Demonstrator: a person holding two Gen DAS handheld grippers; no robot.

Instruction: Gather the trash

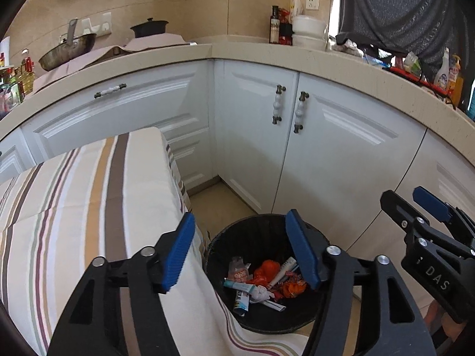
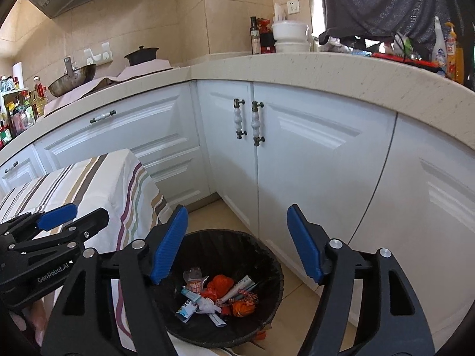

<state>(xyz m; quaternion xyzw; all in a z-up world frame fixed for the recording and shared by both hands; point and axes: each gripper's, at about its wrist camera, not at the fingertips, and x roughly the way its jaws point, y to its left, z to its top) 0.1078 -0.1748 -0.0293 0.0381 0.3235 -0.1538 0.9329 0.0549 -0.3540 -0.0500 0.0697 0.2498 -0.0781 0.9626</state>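
Both the left gripper (image 1: 240, 252) and right gripper (image 2: 237, 243) hang wide apart and empty-handed above a black bin (image 2: 267, 267) of wrappers (image 2: 213, 295) beside a striped tablecloth (image 1: 74, 192).

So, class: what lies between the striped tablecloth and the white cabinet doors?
In both wrist views, the black trash bin with wrappers stands on a beige floor strip between tablecloth and cabinet doors.

My left hand-held gripper (image 1: 240, 252) and right hand-held gripper (image 2: 237, 243) are black with blue pads. The trash bin (image 2: 267, 255) is black, its wrappers (image 2: 219, 293) orange, white and pale blue. The tablecloth (image 1: 74, 195) is cream with brown, tan and purple stripes. The cabinet doors (image 2: 311, 178) are glossy white.
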